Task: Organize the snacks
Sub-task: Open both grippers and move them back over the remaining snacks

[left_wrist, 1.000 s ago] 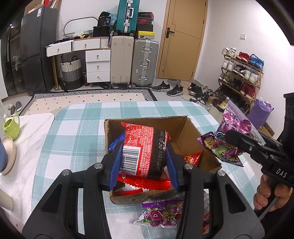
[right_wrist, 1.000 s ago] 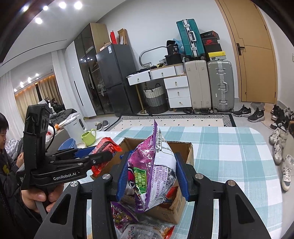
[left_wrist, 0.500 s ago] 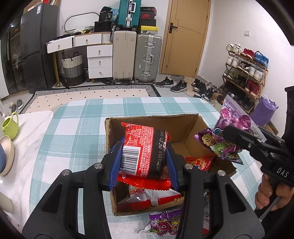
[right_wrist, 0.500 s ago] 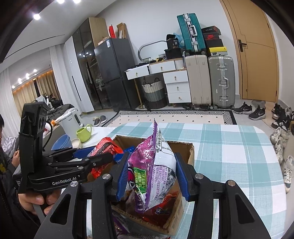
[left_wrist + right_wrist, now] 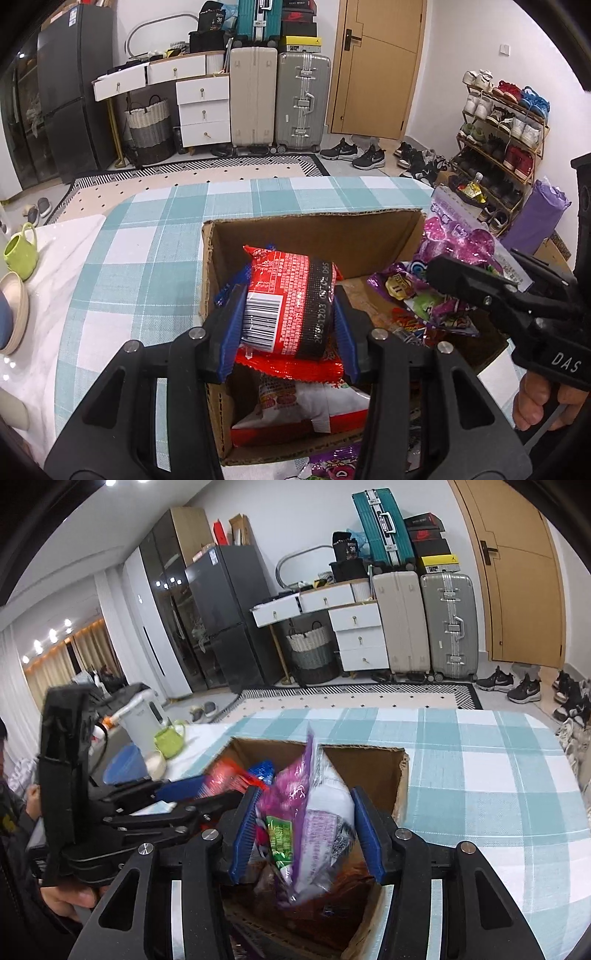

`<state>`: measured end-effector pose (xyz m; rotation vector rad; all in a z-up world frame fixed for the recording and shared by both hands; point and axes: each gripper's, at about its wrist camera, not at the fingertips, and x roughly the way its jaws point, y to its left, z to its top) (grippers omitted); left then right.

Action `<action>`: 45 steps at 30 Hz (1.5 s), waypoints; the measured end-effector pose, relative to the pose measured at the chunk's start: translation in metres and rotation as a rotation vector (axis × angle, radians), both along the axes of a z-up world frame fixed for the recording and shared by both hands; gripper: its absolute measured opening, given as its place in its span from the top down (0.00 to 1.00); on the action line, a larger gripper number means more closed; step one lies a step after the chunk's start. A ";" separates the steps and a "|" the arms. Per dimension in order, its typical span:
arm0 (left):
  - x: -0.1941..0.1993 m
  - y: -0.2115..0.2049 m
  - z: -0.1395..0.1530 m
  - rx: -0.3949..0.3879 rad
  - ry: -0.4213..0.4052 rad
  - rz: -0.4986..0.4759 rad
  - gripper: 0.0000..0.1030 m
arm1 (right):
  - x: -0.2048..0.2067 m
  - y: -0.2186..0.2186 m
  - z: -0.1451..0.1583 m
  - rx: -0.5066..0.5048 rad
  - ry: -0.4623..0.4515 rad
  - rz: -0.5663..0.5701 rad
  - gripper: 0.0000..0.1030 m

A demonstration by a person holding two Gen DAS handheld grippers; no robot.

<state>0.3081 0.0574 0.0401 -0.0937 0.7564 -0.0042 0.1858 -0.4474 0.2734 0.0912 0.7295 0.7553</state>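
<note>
An open cardboard box [image 5: 317, 232] stands on the checked tablecloth and holds several snack packs. My left gripper [image 5: 290, 321] is shut on a red snack pack [image 5: 291, 295] and holds it over the box's left half. My right gripper [image 5: 306, 830] is shut on a purple snack bag [image 5: 314, 812] and holds it over the box's [image 5: 364, 755] right half. The right gripper and its purple bag [image 5: 454, 254] show at the right of the left wrist view. The left gripper [image 5: 199, 797] with the red pack shows at the left of the right wrist view.
A red and white pack [image 5: 306, 402] lies inside the box below my left gripper. A purple pack [image 5: 332, 467] lies on the table in front of the box. A green mug [image 5: 20, 251] and bowls [image 5: 11, 317] stand at the table's left side.
Both grippers have moved forward and down over the box with their packs still held. The purple bag now hangs lower inside the box's opening.
</note>
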 end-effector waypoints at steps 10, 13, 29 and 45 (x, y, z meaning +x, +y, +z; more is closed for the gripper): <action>-0.027 0.008 0.018 -0.037 -0.038 -0.001 0.10 | -0.018 -0.022 0.011 -0.042 0.009 -0.048 0.06; -0.046 0.009 0.024 -0.038 -0.049 0.006 0.01 | -0.028 -0.029 0.011 -0.062 0.031 -0.070 0.01; -0.149 0.012 0.034 -0.015 -0.046 0.056 0.01 | -0.097 -0.057 0.002 -0.169 0.065 -0.080 0.01; -0.197 0.018 -0.003 -0.015 0.033 0.080 0.01 | -0.145 -0.085 -0.032 -0.237 0.127 -0.121 0.01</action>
